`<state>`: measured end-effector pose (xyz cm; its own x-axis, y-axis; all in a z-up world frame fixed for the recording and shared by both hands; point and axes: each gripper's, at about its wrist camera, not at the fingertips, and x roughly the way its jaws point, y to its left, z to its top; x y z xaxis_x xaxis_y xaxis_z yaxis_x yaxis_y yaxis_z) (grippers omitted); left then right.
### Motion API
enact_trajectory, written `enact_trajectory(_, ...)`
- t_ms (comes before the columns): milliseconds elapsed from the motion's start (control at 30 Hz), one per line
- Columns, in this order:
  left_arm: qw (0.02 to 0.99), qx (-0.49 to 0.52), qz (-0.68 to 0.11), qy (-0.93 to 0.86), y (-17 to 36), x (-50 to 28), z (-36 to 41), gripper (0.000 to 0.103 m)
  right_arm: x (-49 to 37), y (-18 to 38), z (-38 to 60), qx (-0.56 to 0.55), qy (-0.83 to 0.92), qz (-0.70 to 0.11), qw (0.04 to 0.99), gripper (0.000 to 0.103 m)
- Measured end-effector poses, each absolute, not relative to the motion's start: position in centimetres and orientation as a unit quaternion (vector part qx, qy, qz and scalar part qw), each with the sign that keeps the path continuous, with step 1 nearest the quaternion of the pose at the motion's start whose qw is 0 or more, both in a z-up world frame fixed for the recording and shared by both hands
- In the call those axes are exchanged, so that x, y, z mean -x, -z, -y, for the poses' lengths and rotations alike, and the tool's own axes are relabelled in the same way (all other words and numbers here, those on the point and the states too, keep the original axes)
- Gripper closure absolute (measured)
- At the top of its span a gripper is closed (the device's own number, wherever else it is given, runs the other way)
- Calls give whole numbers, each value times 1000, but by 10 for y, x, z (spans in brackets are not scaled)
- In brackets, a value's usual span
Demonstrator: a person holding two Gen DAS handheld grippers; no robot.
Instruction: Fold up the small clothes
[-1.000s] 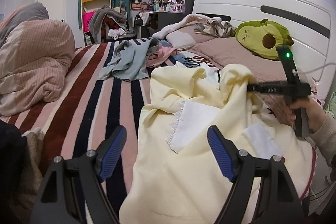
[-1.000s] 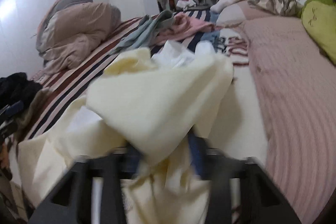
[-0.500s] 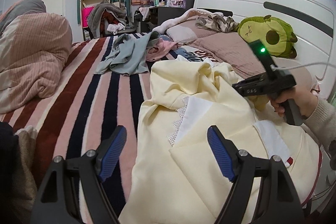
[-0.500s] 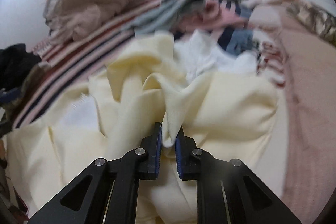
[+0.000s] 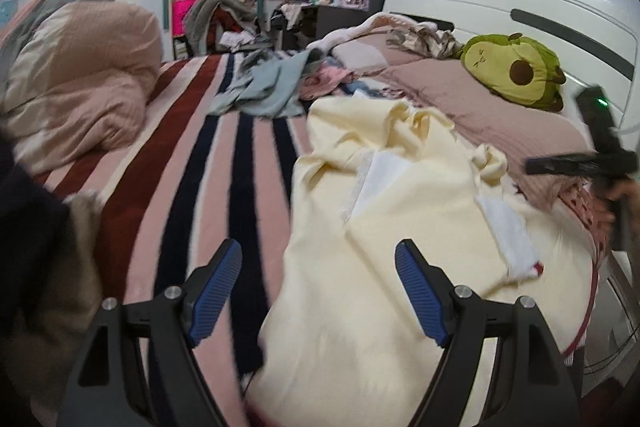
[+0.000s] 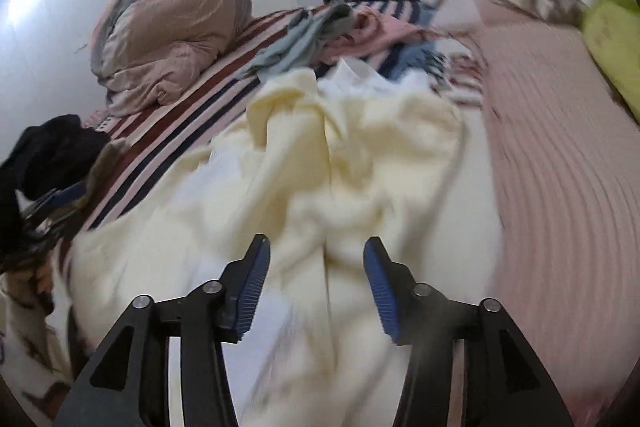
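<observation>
Now pale yellow garment (image 6: 360, 163) lies under opening right gripper (image 6: 316, 287), unpinched

The bed (image 5: 224, 163) has a striped cover. On it lie a cream garment (image 5: 384, 227), a bunched duvet (image 5: 80, 83), a blue-grey garment (image 5: 268, 87), and an avocado plush (image 5: 516, 71) by the headboard.

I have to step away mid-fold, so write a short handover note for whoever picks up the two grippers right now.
Left gripper: open, empty, hovering over the near edge of the pale yellow garment.
Right gripper: jaws opening, pads clear of the cloth below them.
Garment: lies crumpled on the striped blanket; its far part is bunched.
Done: one portion laid over; no neat fold yet.
Left: flatten, finish folding, then the clothes pile behind.
</observation>
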<state>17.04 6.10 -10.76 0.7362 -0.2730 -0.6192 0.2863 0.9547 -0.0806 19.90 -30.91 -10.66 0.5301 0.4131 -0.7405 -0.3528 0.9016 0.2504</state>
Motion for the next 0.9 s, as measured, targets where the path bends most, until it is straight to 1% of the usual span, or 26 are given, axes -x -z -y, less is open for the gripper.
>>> enact_trajectory(167,919,18,-366,144,130,-144,-80,26,-136,124,335,-81,-202,-464,859,49)
enact_trajectory(400,901,42,-403,155,158,-123,-82,26,-93,160,353,-169,-187,-491,834,48)
enact_trajectory(567,892,60,-413,174,165,-113,-78,26,-68,167,345,-196,-195,-491,826,46)
enact_trajectory(633,886,74,-419,185,170,-111,-76,28,-62,170,341,-207,-207,-492,820,46)
enact_trajectory(700,880,84,-426,190,175,-112,-72,35,-58,173,339,-215,-216,-490,817,46)
enact_trajectory(767,882,77,-425,188,177,-112,-65,35,-56,176,335,-227,-225,-490,811,46)
enact_trajectory(833,880,79,-426,194,176,-112,-58,44,-54,178,333,-238,-232,-490,806,46)
enact_trajectory(900,874,83,-432,206,177,-114,-53,59,-53,178,335,-253,-237,-489,801,46)
